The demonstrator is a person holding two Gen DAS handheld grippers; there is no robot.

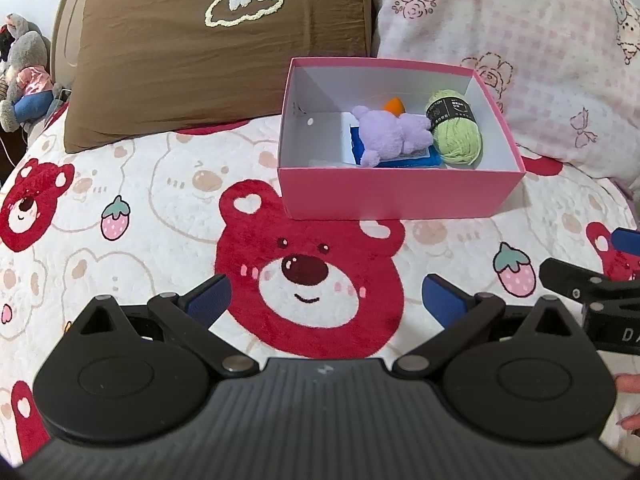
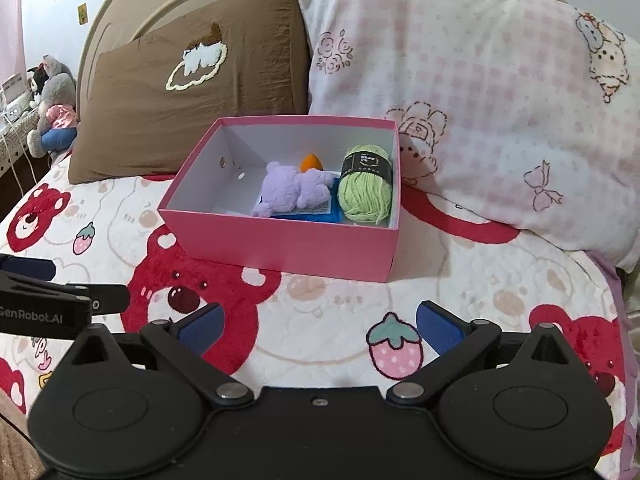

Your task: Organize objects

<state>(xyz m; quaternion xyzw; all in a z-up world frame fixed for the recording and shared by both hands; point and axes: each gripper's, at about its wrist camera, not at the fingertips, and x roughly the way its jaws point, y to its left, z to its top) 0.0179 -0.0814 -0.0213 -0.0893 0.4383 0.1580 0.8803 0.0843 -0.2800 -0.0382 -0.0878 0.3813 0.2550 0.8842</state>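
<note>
From my left wrist camera I see a bed covered by a white blanket [image 1: 168, 184] printed with red bears and strawberries. A brown pillow [image 1: 224, 52] and a pink checked pillow [image 1: 520, 60] lean against the beige headboard [image 1: 66, 28]; grey stuffed toys [image 1: 24, 68] sit beyond the bed's left edge. The pink box [image 1: 400, 196] rests on the blanket near the pillows, holding a purple plush [image 1: 394, 132], green yarn [image 1: 456, 132], something orange [image 1: 394, 106] and a blue packet [image 1: 416, 160]. My left gripper [image 1: 326, 300] is spread wide, empty, above the blanket.

From my right wrist camera, the same box [image 2: 292, 248] lies ahead, touching the checked pillow [image 2: 500, 100]. My right gripper [image 2: 320, 330] is released, holding nothing. The left gripper's fingers [image 2: 28, 268] show at the left edge.
</note>
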